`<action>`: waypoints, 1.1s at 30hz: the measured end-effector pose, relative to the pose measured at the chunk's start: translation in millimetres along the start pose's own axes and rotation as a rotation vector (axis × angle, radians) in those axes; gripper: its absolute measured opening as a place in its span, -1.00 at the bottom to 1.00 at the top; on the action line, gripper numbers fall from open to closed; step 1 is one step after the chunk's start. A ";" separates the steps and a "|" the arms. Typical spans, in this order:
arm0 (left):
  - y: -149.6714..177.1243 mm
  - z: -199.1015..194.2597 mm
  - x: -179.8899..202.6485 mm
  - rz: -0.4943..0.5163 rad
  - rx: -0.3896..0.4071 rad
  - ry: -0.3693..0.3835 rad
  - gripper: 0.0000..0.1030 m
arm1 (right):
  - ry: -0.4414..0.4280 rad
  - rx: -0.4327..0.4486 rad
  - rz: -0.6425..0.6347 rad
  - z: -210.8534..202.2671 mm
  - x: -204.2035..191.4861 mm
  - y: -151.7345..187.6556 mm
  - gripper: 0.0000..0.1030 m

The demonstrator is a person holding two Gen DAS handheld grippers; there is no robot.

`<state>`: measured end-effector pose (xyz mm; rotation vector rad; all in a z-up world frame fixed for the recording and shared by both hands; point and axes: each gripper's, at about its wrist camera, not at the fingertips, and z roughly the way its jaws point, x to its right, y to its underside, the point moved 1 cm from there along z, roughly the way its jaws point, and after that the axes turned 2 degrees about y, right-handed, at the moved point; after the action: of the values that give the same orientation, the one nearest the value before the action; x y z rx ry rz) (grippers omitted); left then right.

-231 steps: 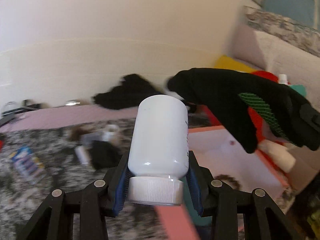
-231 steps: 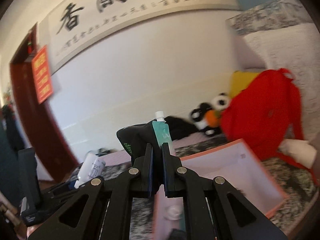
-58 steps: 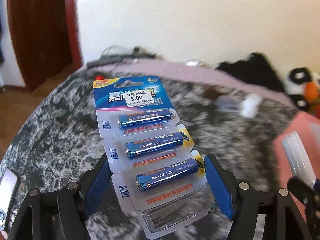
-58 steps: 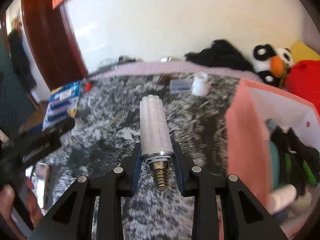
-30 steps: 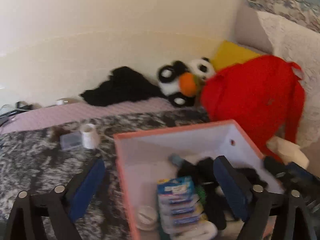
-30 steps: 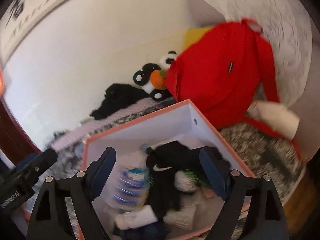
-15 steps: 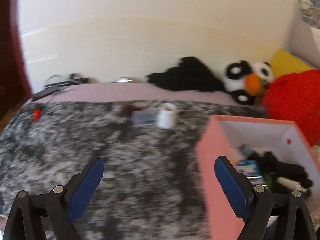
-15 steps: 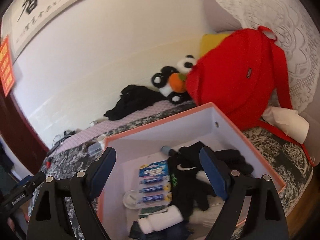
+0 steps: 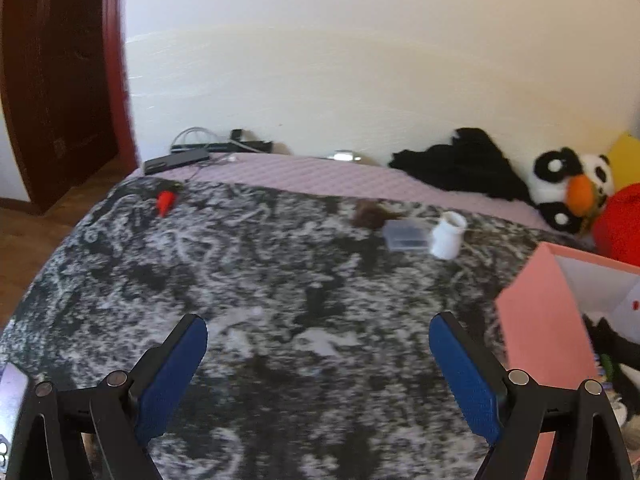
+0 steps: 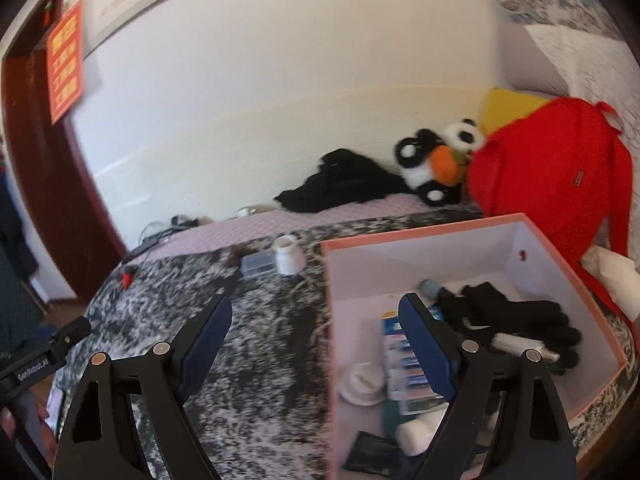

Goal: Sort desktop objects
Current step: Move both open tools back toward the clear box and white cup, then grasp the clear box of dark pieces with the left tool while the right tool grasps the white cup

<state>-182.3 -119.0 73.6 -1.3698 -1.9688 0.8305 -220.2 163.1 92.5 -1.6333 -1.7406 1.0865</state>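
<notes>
A pink box (image 10: 424, 232) with white inner walls stands on the marbled dark table; its corner shows at the right of the left wrist view (image 9: 536, 320). In it lie a battery pack (image 10: 404, 364), black gloves (image 10: 516, 316), a white bottle (image 10: 416, 436) and a white lid (image 10: 360, 380). On the table beyond stand a small white jar (image 9: 448, 236) (image 10: 289, 260), a clear plastic case (image 9: 406, 236) (image 10: 258, 266), a brown clump (image 9: 370, 216) and a small red piece (image 9: 165, 201). My left gripper (image 9: 318, 334) is open and empty above the table. My right gripper (image 10: 316, 312) is open and empty, straddling the box's left wall.
A purple mat (image 9: 320, 178) runs along the back with black cloth (image 9: 460, 164), a panda toy (image 9: 568, 188), cables and a dark flat device (image 9: 176, 160). A red backpack (image 10: 560, 168) leans behind the box. A phone (image 9: 10, 396) lies at the near left edge. A dark door (image 9: 52, 72) stands left.
My left gripper has swung left from over the box to over the table. My right gripper has shifted left so that it straddles the box's left wall. Both stay open and empty.
</notes>
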 end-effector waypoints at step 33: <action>-39.8 261.3 69.1 0.086 -0.220 0.262 0.82 | 0.043 -0.277 0.226 275.1 -57.9 -57.8 0.62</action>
<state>-424.6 -105.2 -51.7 -1.6094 -1.8470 0.4521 -467.8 52.8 -1.7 -2.0480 -1.7728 0.9299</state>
